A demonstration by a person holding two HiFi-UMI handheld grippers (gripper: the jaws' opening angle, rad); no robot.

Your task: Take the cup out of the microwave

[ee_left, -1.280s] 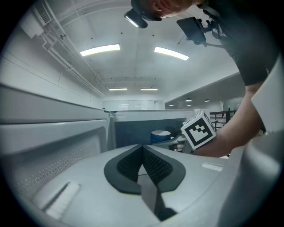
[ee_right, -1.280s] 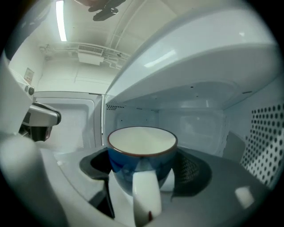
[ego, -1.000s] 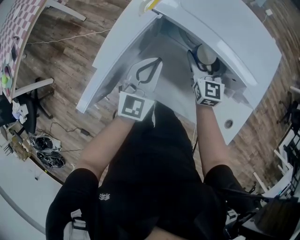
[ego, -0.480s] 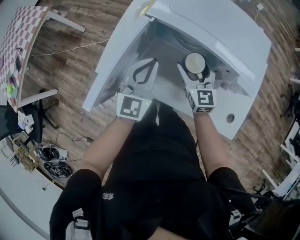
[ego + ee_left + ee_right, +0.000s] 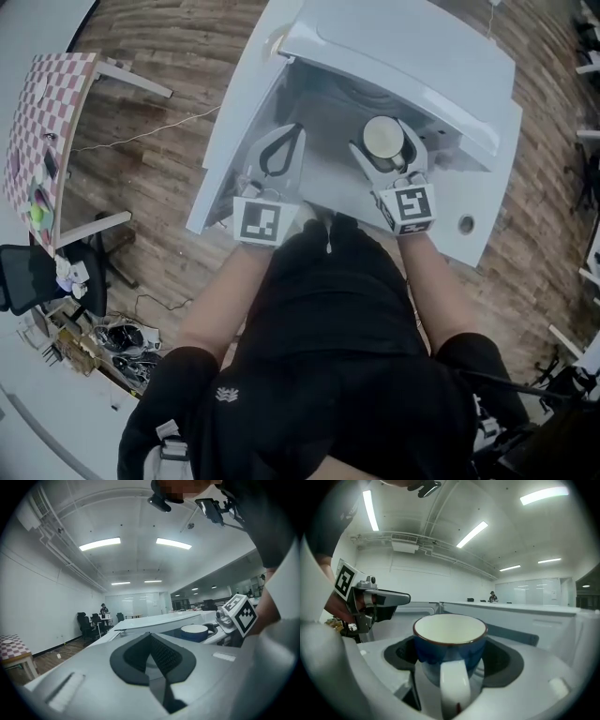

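Right tongs (image 5: 451, 654) clenched on the cup (image 5: 450, 630), dark pads pressed to both sides of it, cup upright, handle pointing back at the gripper. Left tongs (image 5: 150, 635) closed tip to tip with nothing between them, held beside the right tongs and apart from the cup.

From the head view, the cup (image 5: 382, 137) sits just in front of the white microwave (image 5: 403, 56), at its open mouth and outside the top panel's front edge. The microwave's door (image 5: 234, 122) is swung wide on the left, close to the left tongs (image 5: 291, 131).

The cup is round, glossy blue outside, cream inside, with a thin brown rim and a white handle. The floor (image 5: 169, 56) has wood planks. A checkered surface (image 5: 47, 103) is well off to the left.
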